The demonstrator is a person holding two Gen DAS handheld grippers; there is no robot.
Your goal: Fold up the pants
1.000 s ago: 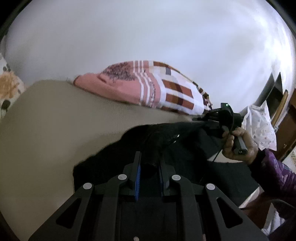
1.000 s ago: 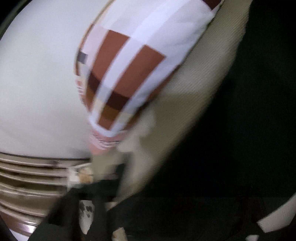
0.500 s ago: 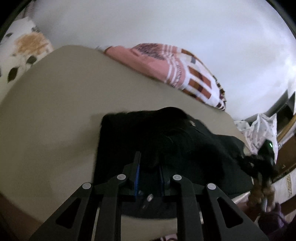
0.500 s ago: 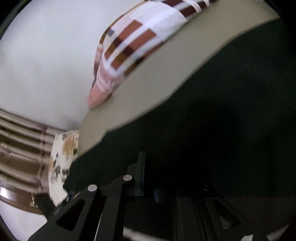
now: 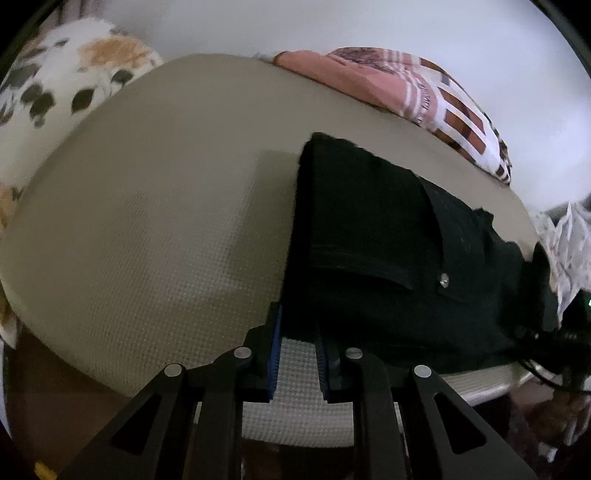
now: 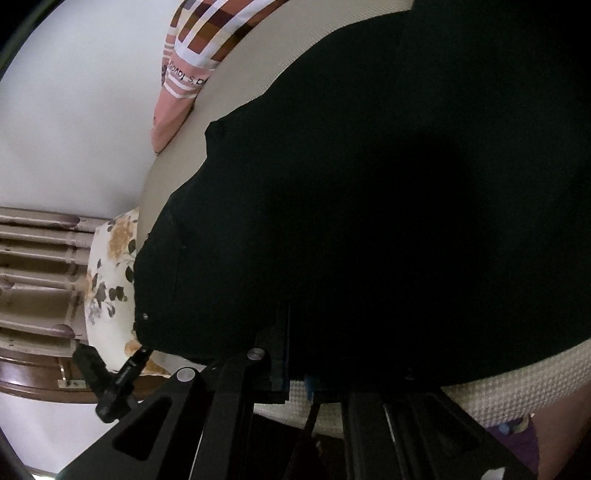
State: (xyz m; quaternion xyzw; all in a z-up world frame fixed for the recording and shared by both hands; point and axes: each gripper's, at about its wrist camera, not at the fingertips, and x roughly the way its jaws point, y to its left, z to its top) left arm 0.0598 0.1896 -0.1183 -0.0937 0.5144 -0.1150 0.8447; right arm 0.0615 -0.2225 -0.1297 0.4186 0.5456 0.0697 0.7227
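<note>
Folded black pants (image 5: 388, 251) on beige mat (image 5: 147, 240); left gripper (image 5: 297, 354) parted and empty, right gripper (image 6: 295, 373) state indiscernible—withdraw low, without snagging the near hem.

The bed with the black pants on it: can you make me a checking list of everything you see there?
Surface: beige textured bed cover.
Job's things: black pants lying folded on it.
Clutter: pink checked blanket at the far edge; floral pillow.
Grippers: left gripper open at the pants' near edge; right gripper, jaws partly hidden.
Cables: thin black cable near the right gripper.
Surroundings: white wall, slatted wooden headboard.
</note>
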